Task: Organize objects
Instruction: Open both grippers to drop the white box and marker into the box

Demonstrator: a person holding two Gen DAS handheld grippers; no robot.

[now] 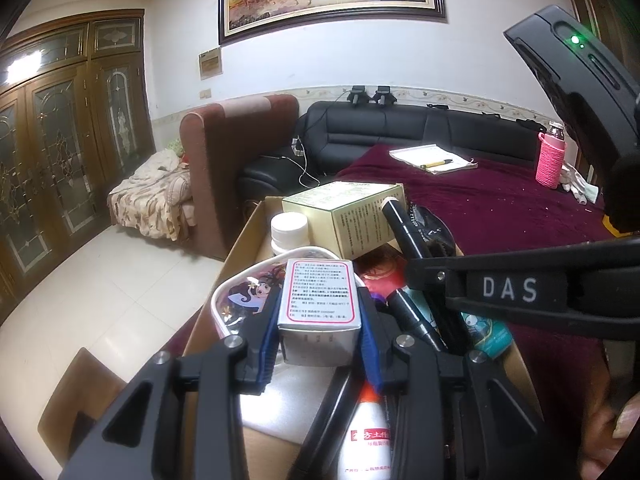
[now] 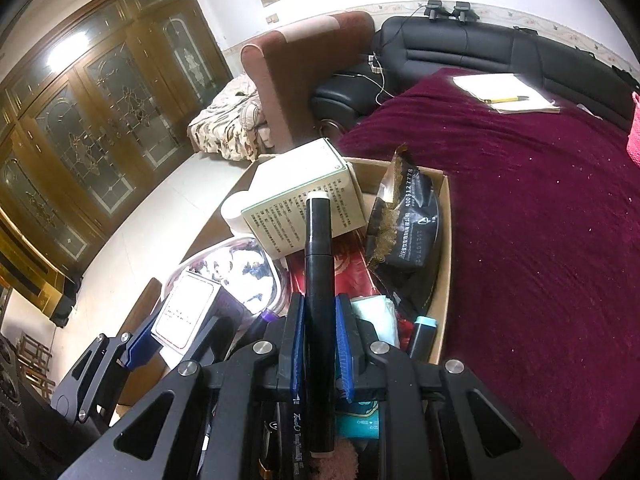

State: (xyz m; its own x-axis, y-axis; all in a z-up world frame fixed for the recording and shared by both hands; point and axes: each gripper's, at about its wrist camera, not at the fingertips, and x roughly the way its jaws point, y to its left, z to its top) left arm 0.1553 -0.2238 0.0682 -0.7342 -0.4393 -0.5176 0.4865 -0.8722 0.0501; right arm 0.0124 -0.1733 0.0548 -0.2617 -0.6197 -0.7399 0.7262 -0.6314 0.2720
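A cardboard box [image 1: 240, 240] [image 2: 444, 216] full of items stands on a maroon-covered table. My left gripper [image 1: 320, 332] is shut on a small white medicine box [image 1: 320, 300] with a red-framed label, held above the cardboard box; the medicine box also shows in the right wrist view [image 2: 186, 312]. My right gripper [image 2: 320, 340] is shut on a black marker [image 2: 319, 280] pointing forward over the cardboard box; the marker also shows in the left wrist view [image 1: 404, 228]. Inside lie a green-white carton [image 2: 300, 204], a white bottle [image 1: 289, 229], a cartoon pouch [image 1: 248, 296] and a black packet [image 2: 408, 220].
A notebook with a yellow pen [image 2: 508, 94] lies far on the maroon cloth [image 2: 540, 220]. A pink-sleeved bottle [image 1: 551, 160] stands at the right. A black sofa [image 1: 400, 128], a brown chair [image 1: 224, 160] and wooden doors [image 1: 60, 140] are behind. White tiled floor lies left.
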